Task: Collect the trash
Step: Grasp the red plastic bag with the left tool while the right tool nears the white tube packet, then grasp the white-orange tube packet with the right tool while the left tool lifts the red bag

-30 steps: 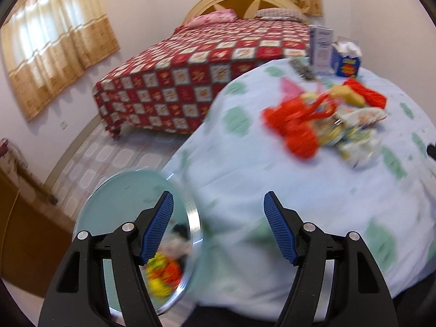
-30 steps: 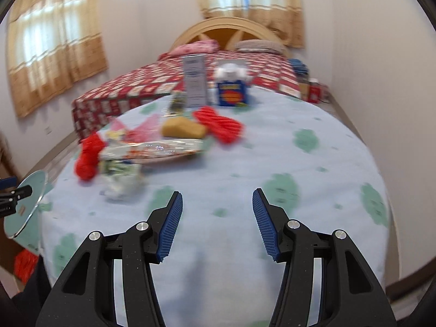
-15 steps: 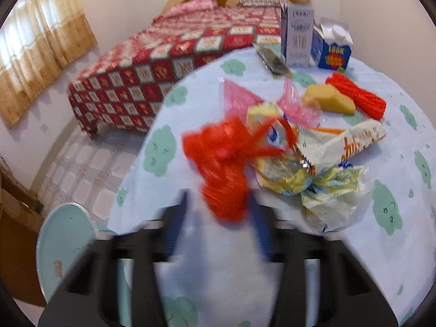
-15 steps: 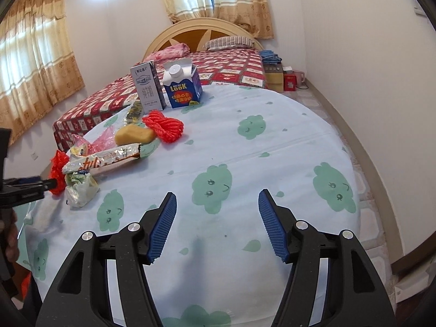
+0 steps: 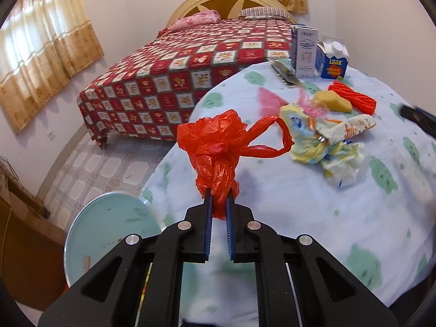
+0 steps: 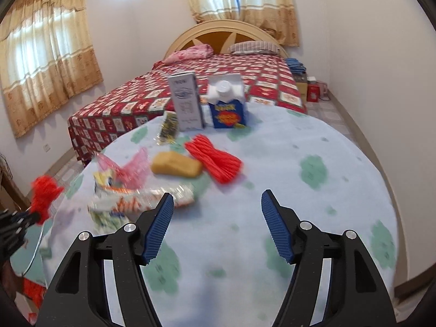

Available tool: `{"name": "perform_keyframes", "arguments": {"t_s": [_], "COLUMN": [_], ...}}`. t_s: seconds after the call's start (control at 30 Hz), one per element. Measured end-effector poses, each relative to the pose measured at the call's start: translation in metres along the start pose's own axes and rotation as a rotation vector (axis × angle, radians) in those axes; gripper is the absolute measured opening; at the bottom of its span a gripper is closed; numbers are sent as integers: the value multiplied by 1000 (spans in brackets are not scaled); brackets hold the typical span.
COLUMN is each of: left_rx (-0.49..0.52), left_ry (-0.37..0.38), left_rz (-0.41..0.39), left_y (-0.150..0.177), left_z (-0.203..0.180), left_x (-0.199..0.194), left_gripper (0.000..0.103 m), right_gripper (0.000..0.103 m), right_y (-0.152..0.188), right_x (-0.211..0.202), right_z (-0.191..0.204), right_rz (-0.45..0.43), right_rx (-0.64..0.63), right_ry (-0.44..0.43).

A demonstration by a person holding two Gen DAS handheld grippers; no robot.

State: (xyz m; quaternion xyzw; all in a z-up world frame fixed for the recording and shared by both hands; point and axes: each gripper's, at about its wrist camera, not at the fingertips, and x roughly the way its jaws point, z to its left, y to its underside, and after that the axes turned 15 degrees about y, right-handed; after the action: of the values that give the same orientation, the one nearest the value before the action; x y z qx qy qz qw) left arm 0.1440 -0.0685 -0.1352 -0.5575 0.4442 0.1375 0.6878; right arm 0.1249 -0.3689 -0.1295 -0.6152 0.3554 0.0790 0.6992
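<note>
My left gripper [image 5: 218,199] is shut on a crumpled red plastic bag [image 5: 218,141] and holds it just above the table's left edge. The bag also shows at the far left of the right wrist view [image 6: 45,193]. Beyond it lie crumpled yellow and white snack wrappers [image 5: 327,144], a pink wrapper [image 5: 268,99], a yellow sponge [image 5: 331,102] and a red ribbed piece [image 5: 353,99]. My right gripper [image 6: 216,209] is open and empty over the table's near side, with the wrappers [image 6: 141,204] to its left.
A round table with a pale blue cloth [image 6: 272,163] holds a grey carton [image 6: 186,102] and a blue carton [image 6: 227,106] at the back. A round teal bin lid [image 5: 109,229] stands left of the table. A bed [image 5: 190,68] lies behind.
My left gripper moved from the bin lid to the table, closed on the red bag and lifted it. My right gripper swung back left towards the trash pile.
</note>
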Motion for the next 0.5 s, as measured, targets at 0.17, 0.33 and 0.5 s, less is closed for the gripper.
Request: {"name": "perform_keyframes", "arguments": {"t_s": [0.17,0.33,0.5], "left_rx": [-7,-46,-56], "left_ry": [-27,-39,-38], "left_rz": [-7,3,18], "left_y": [17,29,37], "left_z": [20,44,52], "left_x": [-15,-20,-17], "left_gripper": [9,10,10], "right_gripper": [66,66,66], "right_y": [-20,-26,-16], "right_x": [38,75,79], "right_z": [39,42,43], "right_rz": [33,102,176], "right_rx": [-45,-17,-75], "right_ry": [33,93,102]}}
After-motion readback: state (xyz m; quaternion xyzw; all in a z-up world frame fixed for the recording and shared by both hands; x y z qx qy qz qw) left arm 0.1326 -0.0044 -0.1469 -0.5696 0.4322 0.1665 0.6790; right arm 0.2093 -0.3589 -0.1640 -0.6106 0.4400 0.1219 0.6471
